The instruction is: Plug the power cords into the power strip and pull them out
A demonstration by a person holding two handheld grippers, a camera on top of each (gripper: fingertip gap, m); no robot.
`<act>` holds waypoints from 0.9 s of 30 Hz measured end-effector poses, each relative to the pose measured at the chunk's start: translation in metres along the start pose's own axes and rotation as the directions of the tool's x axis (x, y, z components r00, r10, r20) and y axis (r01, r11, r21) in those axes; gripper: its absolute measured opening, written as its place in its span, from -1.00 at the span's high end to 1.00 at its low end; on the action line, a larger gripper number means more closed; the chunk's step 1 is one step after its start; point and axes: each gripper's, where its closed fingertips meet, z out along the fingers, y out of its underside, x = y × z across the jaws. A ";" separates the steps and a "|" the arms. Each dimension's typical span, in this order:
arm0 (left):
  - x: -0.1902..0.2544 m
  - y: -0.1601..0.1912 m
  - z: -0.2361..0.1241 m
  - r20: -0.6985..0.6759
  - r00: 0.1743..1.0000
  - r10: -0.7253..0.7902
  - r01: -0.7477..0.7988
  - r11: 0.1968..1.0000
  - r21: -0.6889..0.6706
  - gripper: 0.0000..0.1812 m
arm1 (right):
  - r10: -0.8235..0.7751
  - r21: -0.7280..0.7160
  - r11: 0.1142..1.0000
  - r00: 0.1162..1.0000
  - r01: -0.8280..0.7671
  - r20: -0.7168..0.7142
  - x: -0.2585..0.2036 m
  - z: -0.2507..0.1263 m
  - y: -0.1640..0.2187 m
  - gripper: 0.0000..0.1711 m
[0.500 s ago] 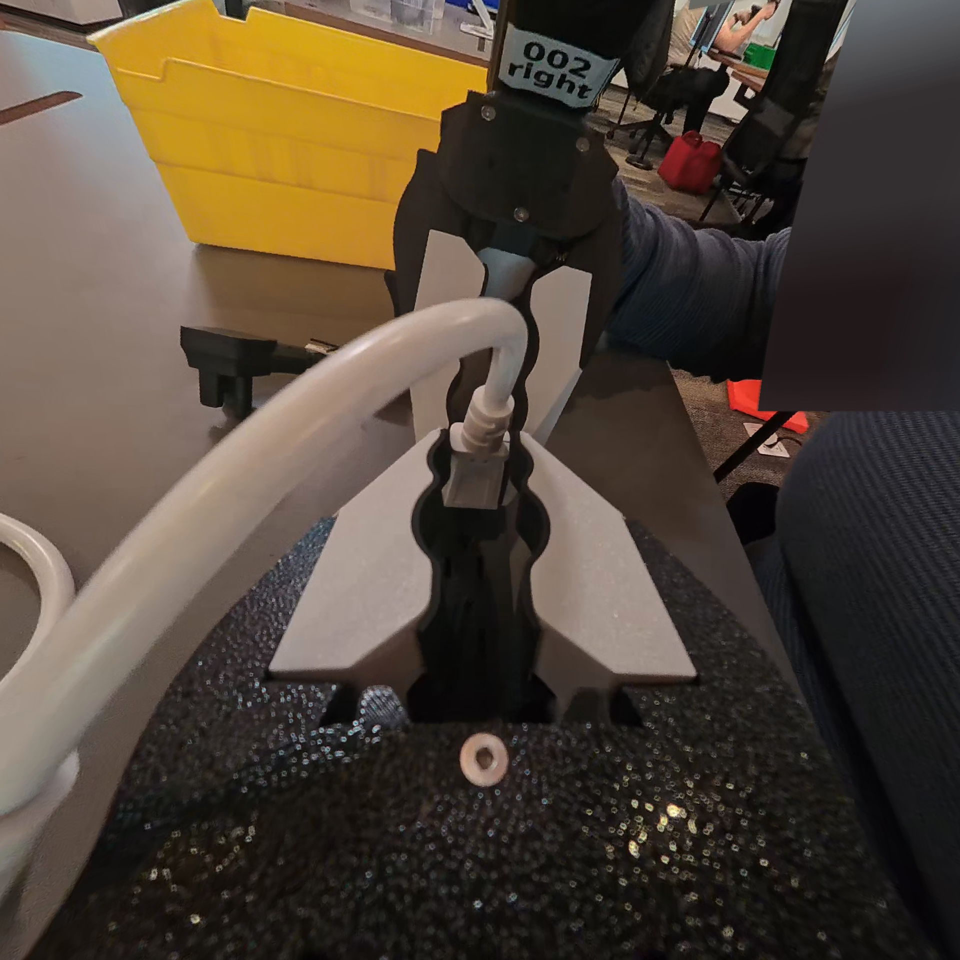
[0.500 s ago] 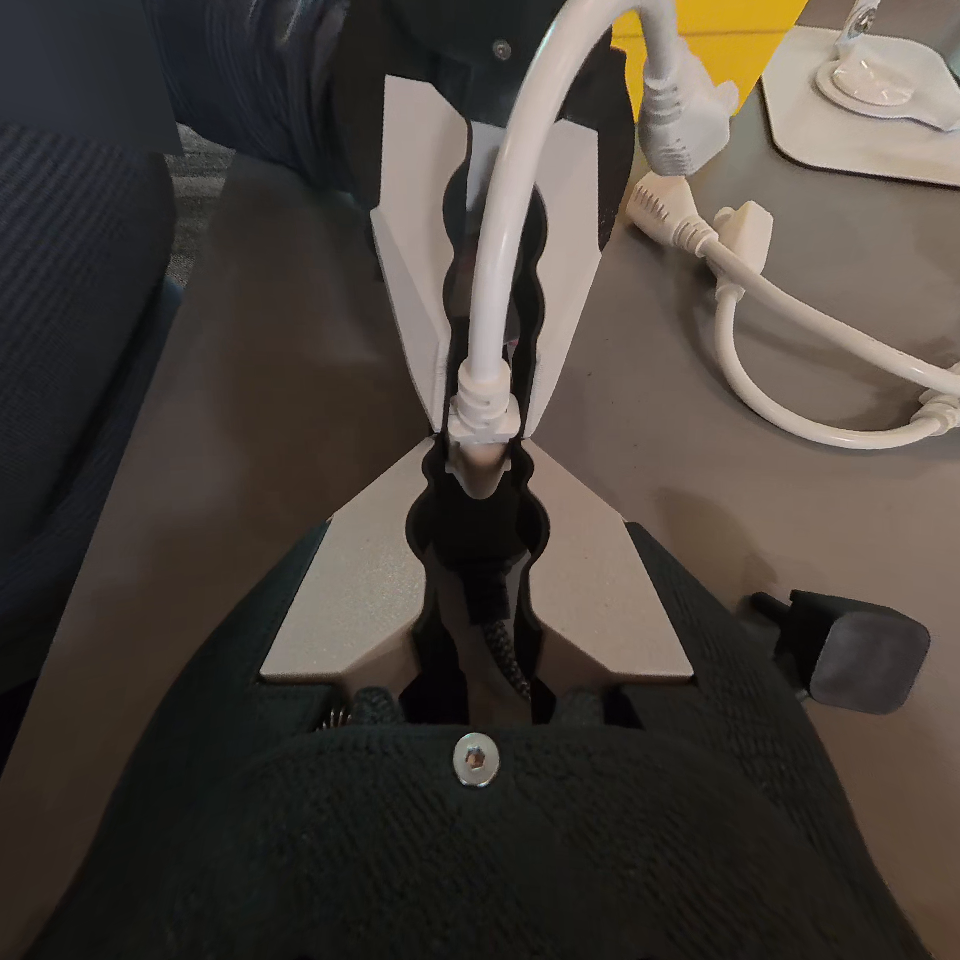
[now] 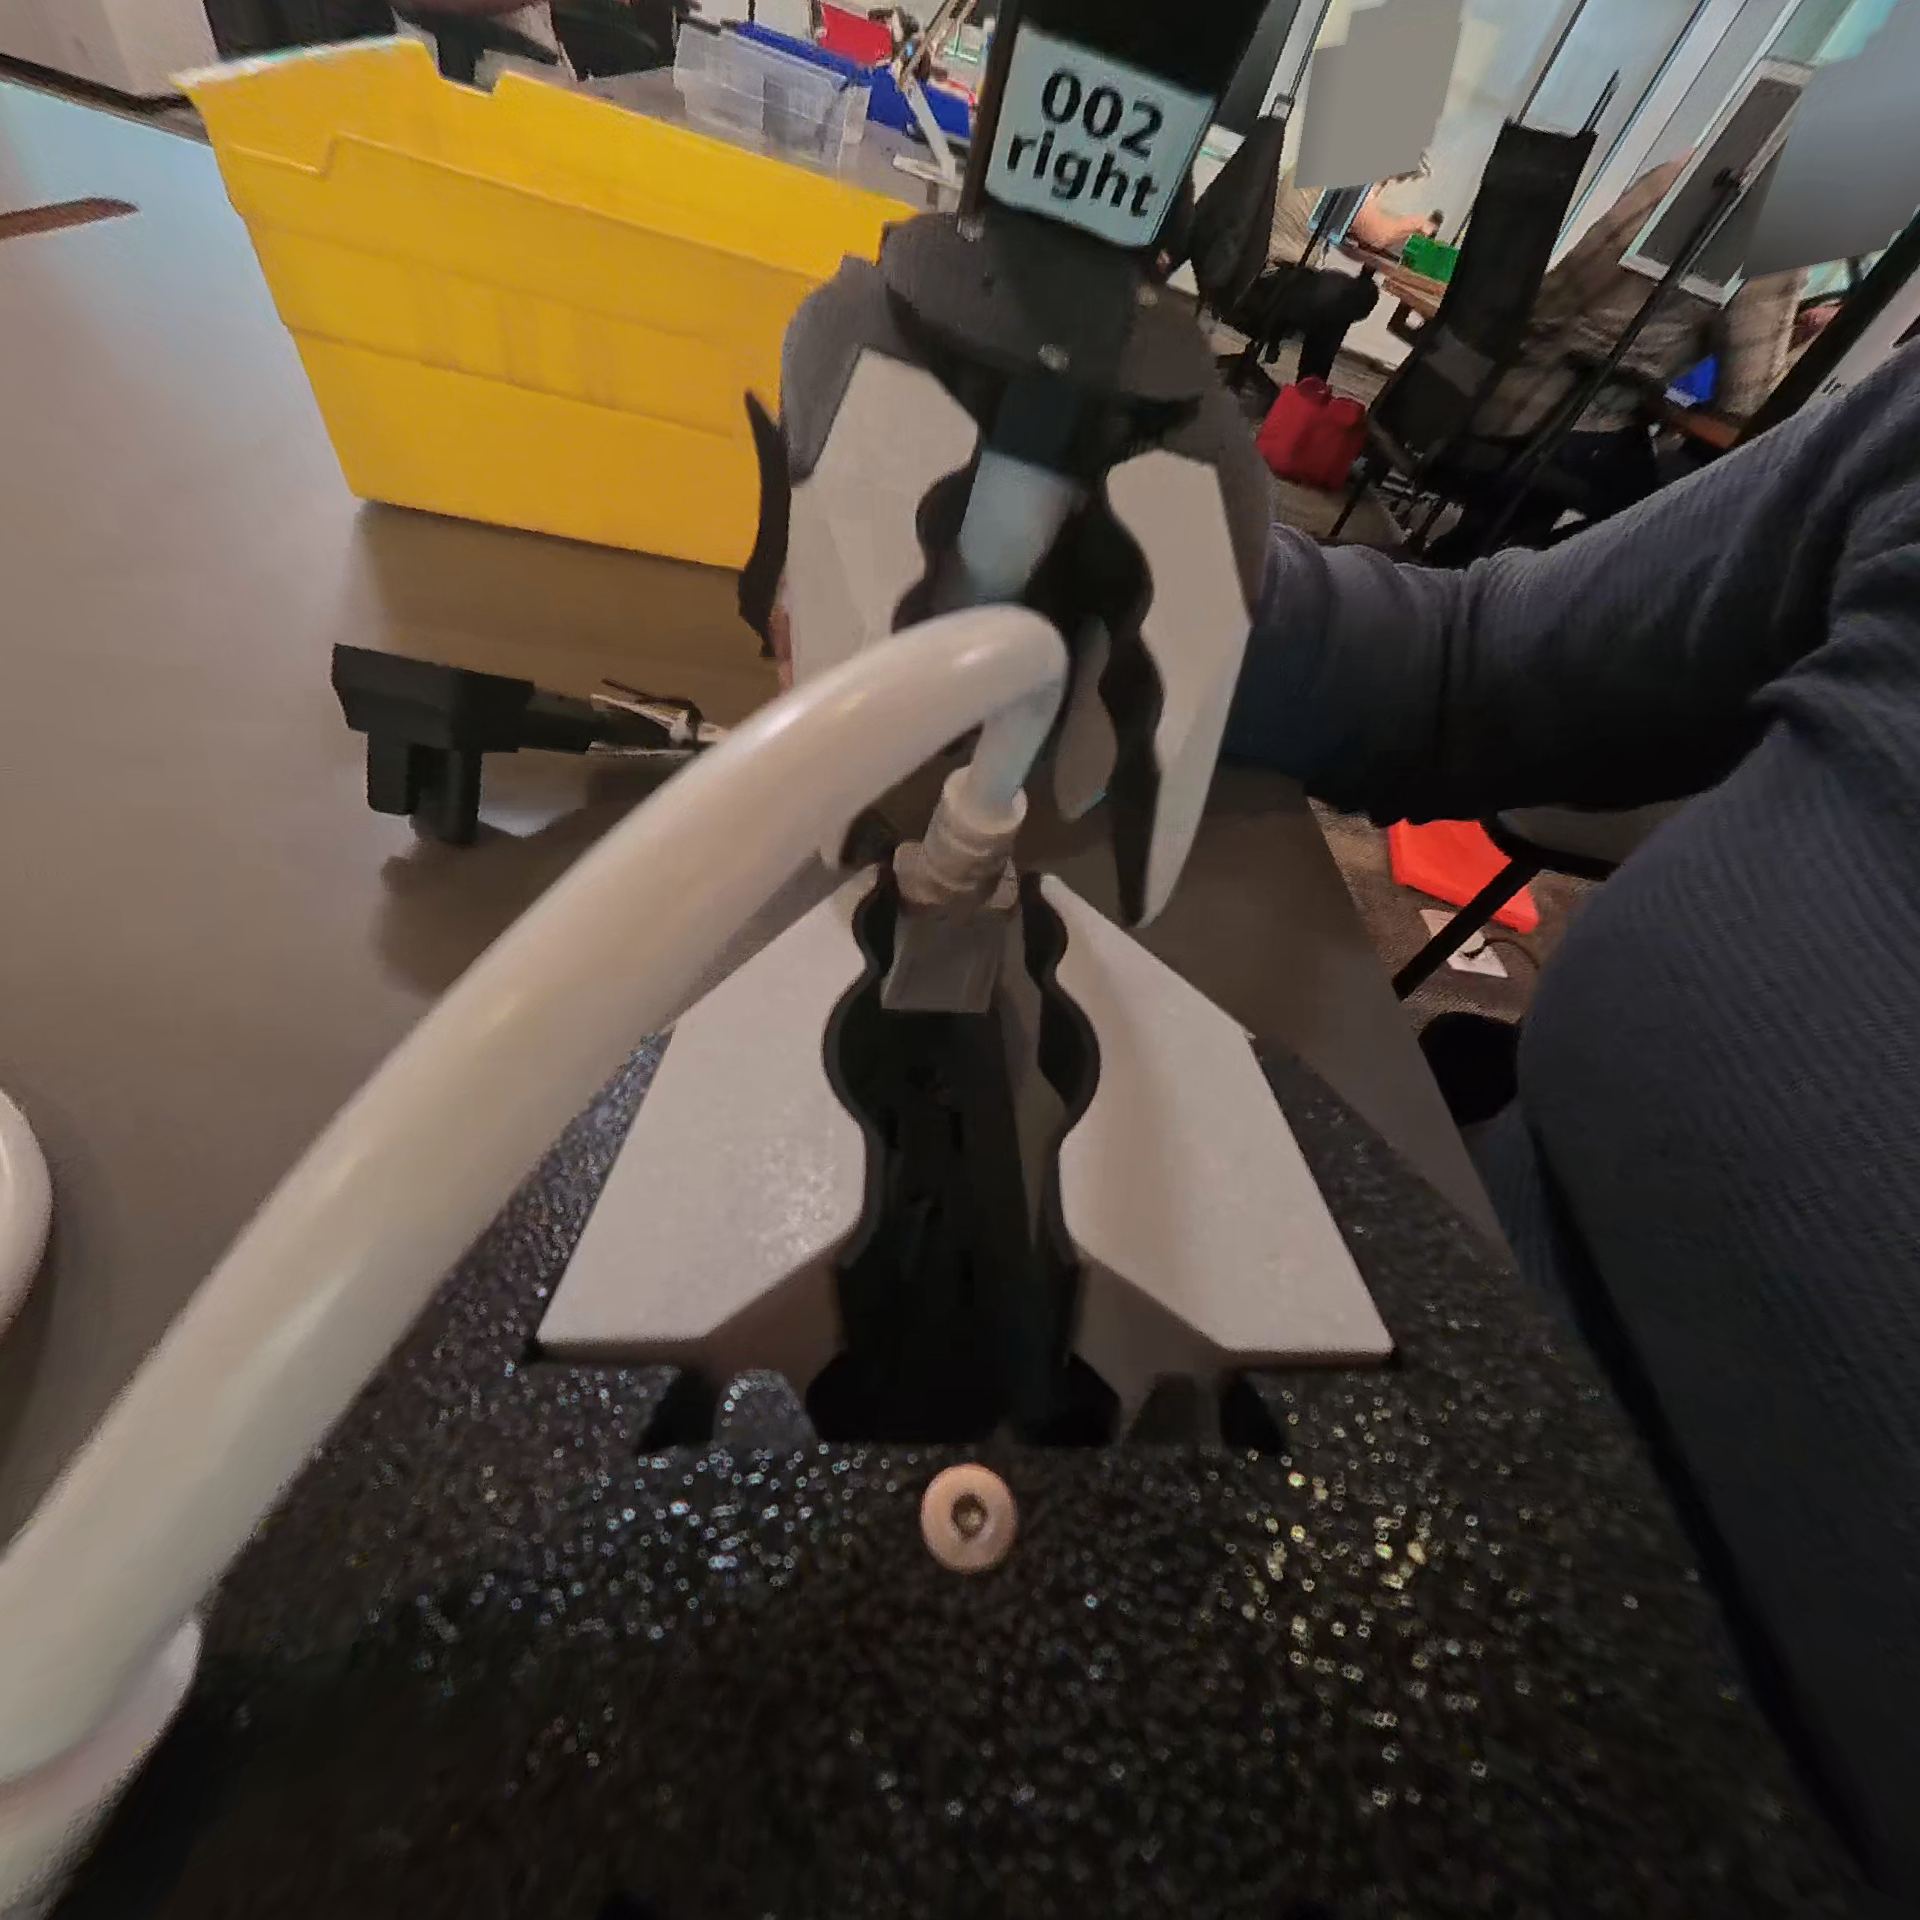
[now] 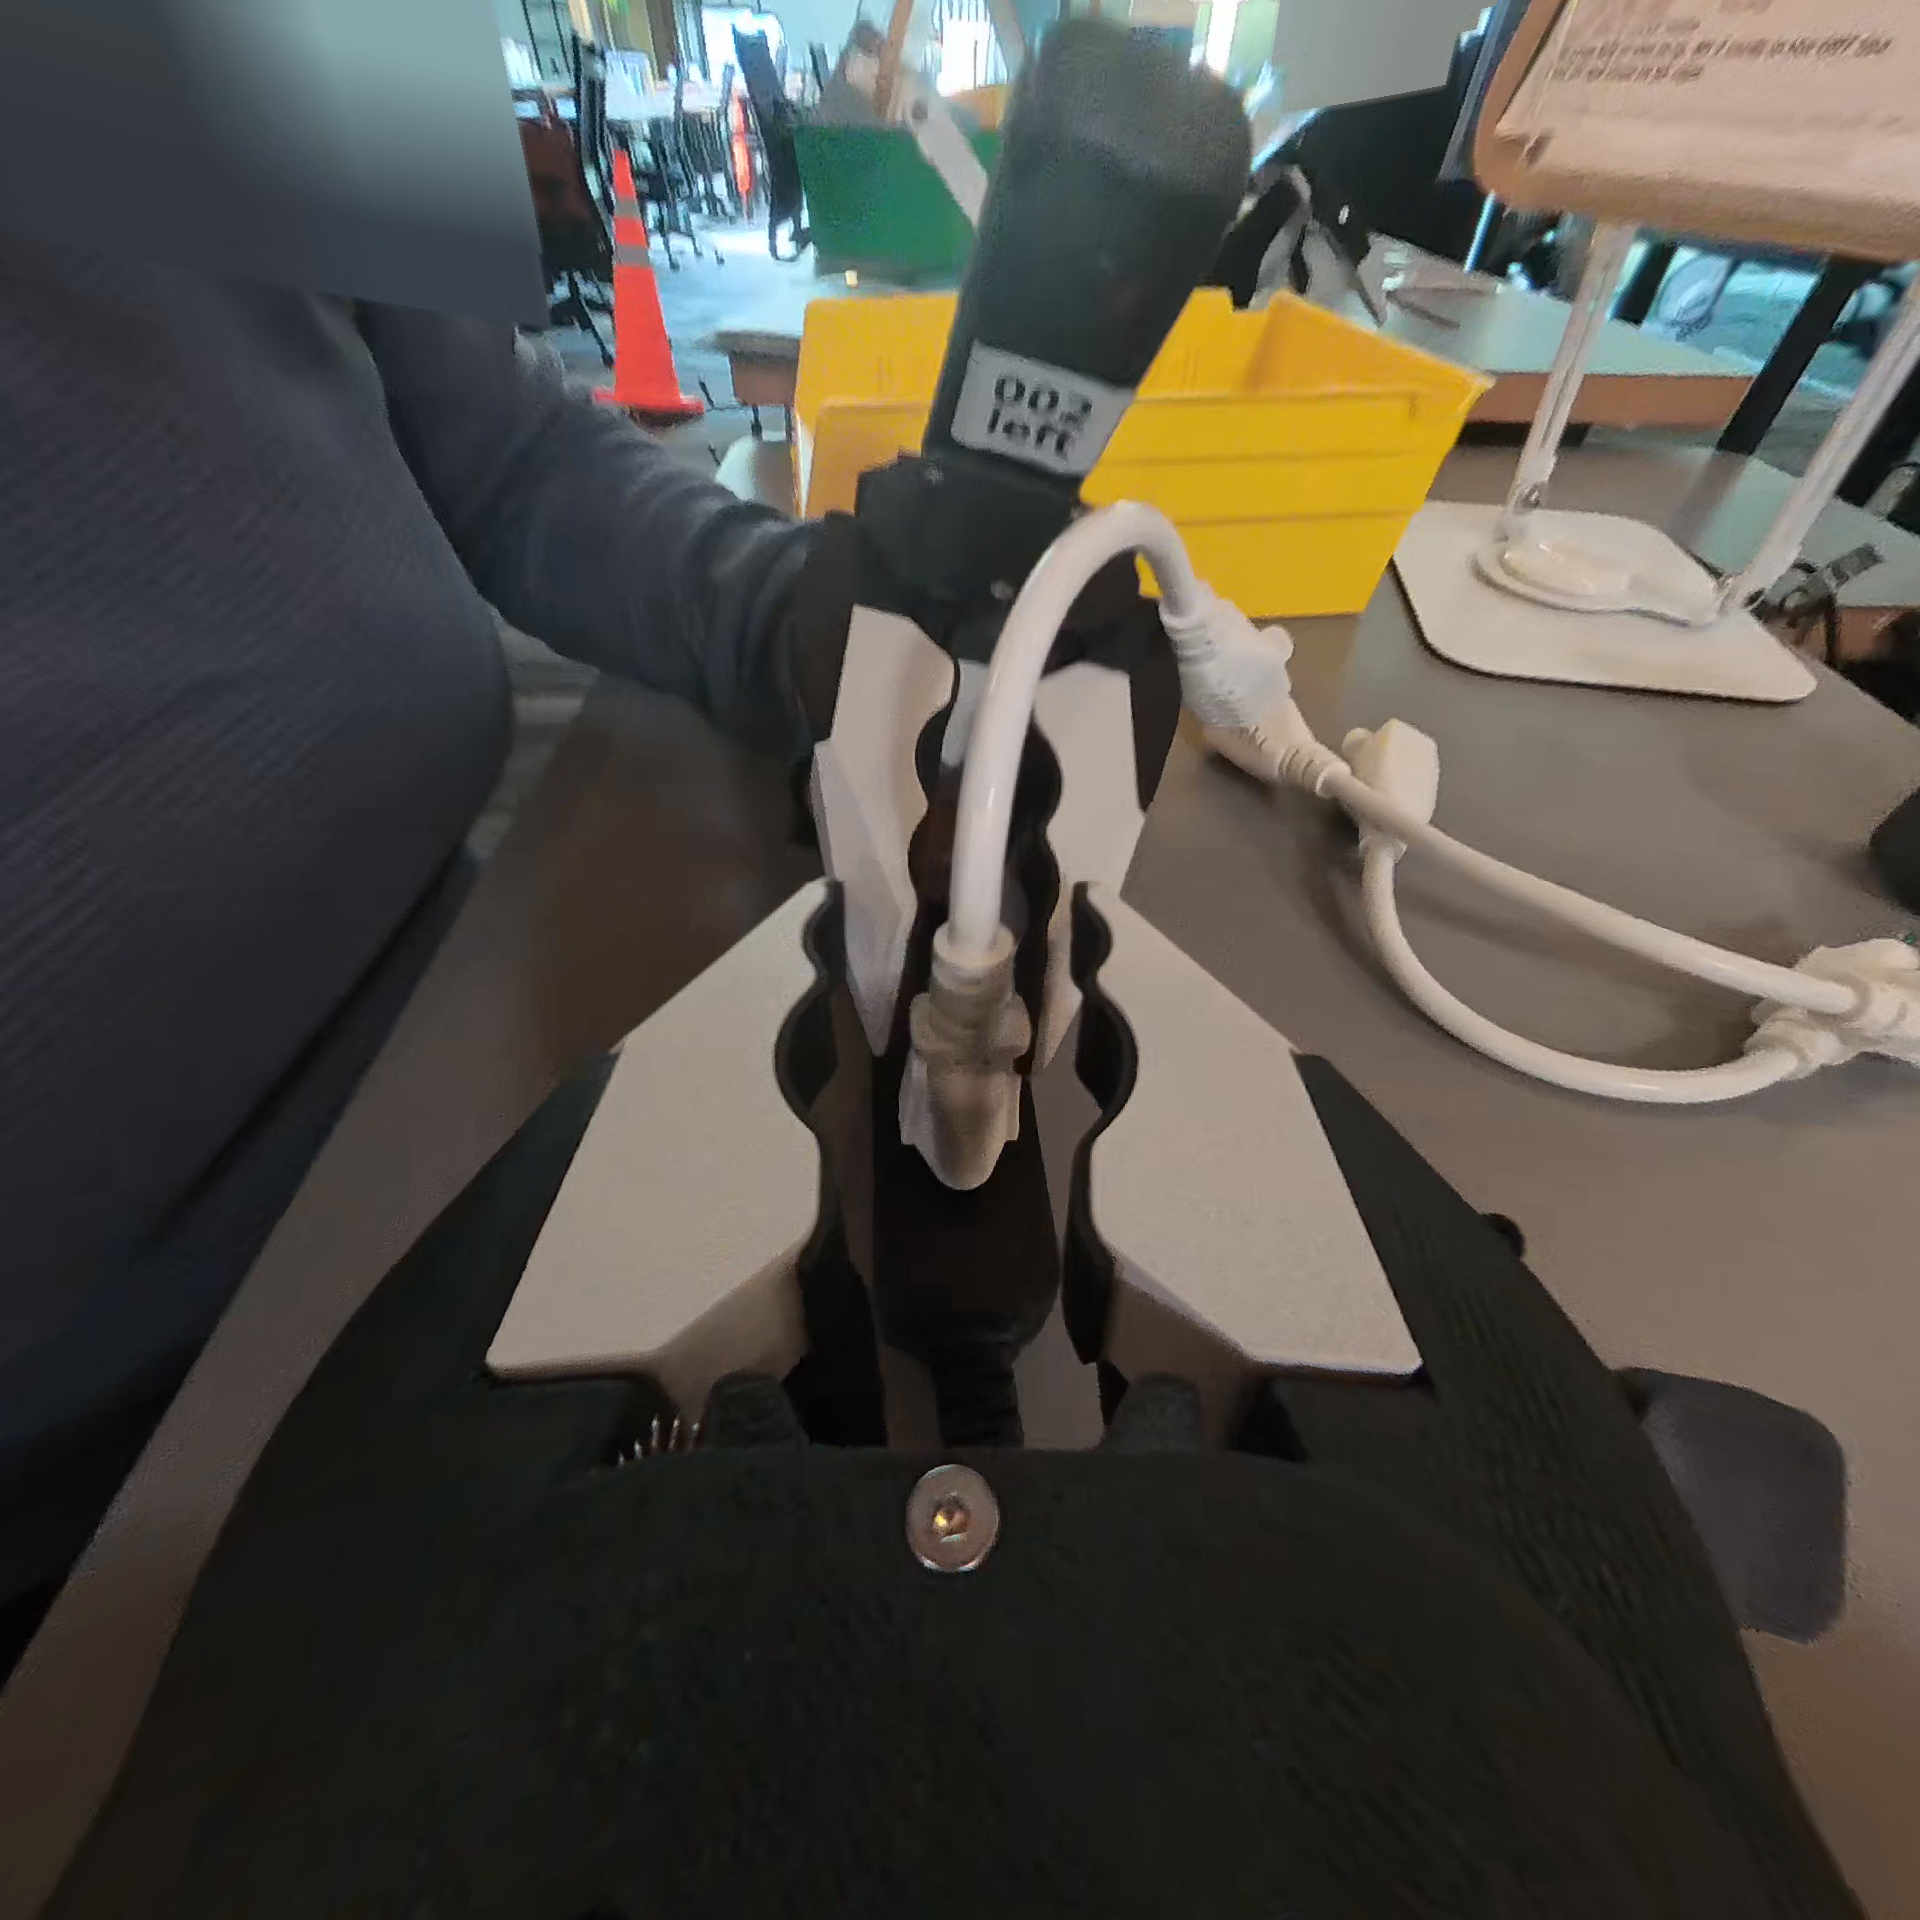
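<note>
My left gripper (image 3: 951,904) is shut on the white socket end (image 3: 940,951) of a white power cord (image 3: 540,1018) that arcs away to the left. The right wrist view shows this socket (image 4: 961,1081) joined to a black plug (image 4: 956,1257) with a braided cord. That plug lies between the fingers of my right gripper (image 4: 956,914). The jaws stand slightly apart from the plug, with gaps on both sides. The two grippers face each other tip to tip above the table. The left gripper (image 4: 966,1039) reaches in between the right fingers.
A yellow bin (image 3: 520,343) stands behind on the dark table (image 3: 208,623). A black plug block (image 3: 416,727) lies beside it and also shows in the right wrist view (image 4: 1745,1496). More white cord ends (image 4: 1382,769) and a white stand base (image 4: 1600,634) lie to the right. A person's sleeve (image 3: 1507,675) is close by. My left and right fingertips are right by each other. The black plug block (image 3: 416,727) is about 12 cm from both grippers' fingertips.
The right gripper's jaws have spread apart from the black plug. Both grippers have tilted upward, and the left gripper's tips now sit between the right fingers.
</note>
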 end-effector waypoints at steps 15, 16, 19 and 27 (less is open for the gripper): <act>-0.007 -0.033 -0.034 -0.075 0.993 -0.092 0.107 0.971 0.215 0.42 | -0.034 -0.008 0.999 0.999 0.034 -0.024 0.003 -0.005 0.003 0.84; -0.010 -0.039 -0.039 -0.079 0.991 -0.110 0.127 0.956 0.263 0.50 | -0.034 -0.008 0.999 0.999 0.034 -0.021 0.003 -0.005 0.003 0.84; -0.011 -0.054 -0.050 -0.113 0.986 -0.126 0.159 0.917 0.366 0.76 | -0.039 -0.013 0.999 0.999 0.039 -0.025 0.004 -0.005 0.003 0.84; -0.001 -0.057 -0.039 -0.037 0.999 -0.037 0.046 0.953 0.301 1.00 | -0.040 -0.041 0.998 0.999 0.039 -0.024 0.002 -0.002 0.003 0.79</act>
